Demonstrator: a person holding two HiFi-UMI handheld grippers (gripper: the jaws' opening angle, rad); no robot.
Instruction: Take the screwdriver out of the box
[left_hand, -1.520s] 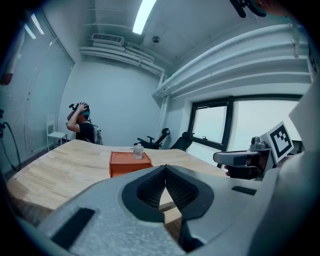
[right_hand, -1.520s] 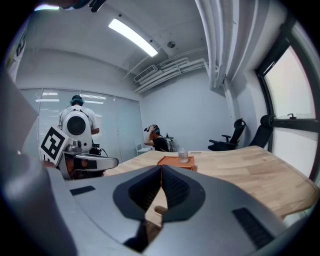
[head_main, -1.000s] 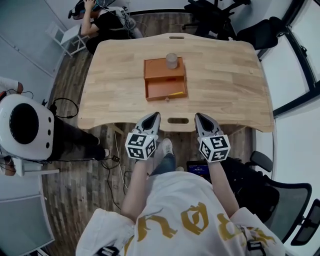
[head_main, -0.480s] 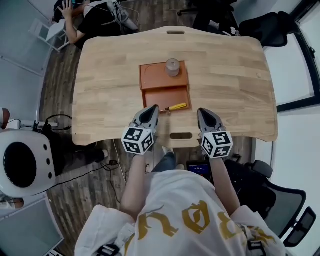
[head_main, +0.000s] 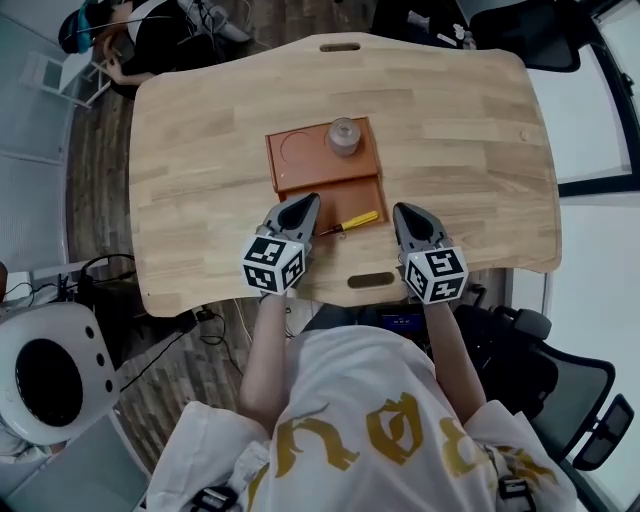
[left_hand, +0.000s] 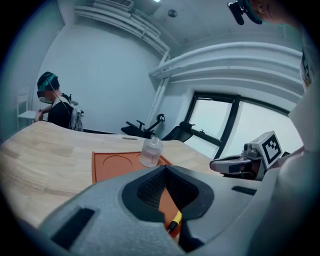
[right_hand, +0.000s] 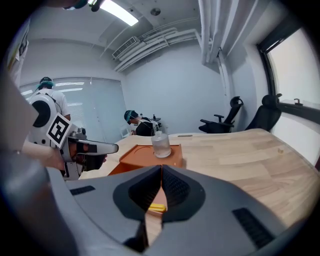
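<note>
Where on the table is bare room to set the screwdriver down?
The table is bare right of the orange box and left of it. Crowded: front middle, where left gripper and right gripper flank the drawer holding the screwdriver.

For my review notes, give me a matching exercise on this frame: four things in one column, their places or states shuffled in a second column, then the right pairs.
Things
1. clear small bottle
2. yellow-handled screwdriver
3. left gripper
4. orange flat box

Places or states
A. sits at the middle of the light wooden table
B. jaws shut, nothing between them
C. stands upright on the box's top
D. lies at the box's near end

Pairs: 1-C, 2-D, 3-B, 4-A
</note>
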